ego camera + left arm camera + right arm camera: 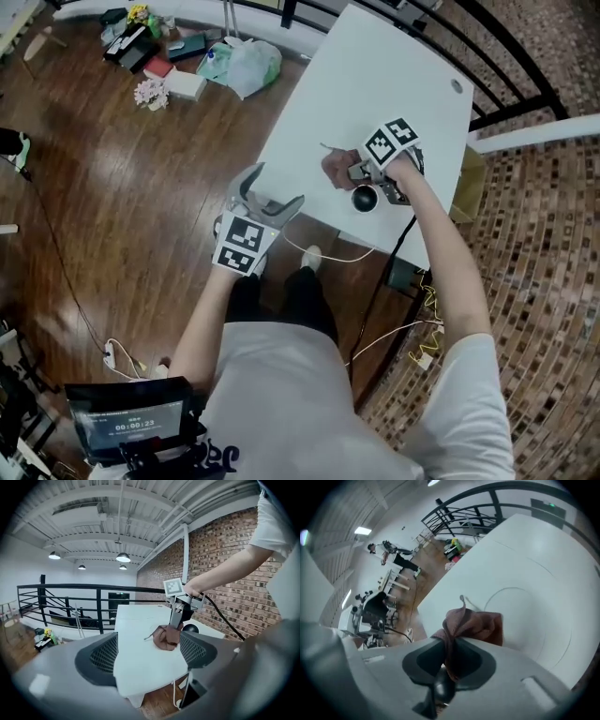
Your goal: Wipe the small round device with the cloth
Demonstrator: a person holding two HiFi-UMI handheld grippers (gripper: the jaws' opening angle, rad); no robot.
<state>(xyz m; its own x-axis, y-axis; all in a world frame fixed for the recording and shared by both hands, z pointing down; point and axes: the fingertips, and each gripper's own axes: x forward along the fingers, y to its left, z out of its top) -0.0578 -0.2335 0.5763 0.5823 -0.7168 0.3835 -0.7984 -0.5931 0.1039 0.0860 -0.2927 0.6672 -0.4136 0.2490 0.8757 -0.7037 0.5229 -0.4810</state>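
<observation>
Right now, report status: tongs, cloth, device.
Left tongs open, empty, off the table. Right tongs shut on cloth. Device at table edge, beside cloth, nothing between.

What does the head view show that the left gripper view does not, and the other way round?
Only the head view: the left gripper seen from outside, open, with its marker cube, and the screen near the person. Only the left gripper view: the ceiling and its lamps. Both: the white table, the right gripper shut on the brown cloth, and the small round device near it.
</observation>
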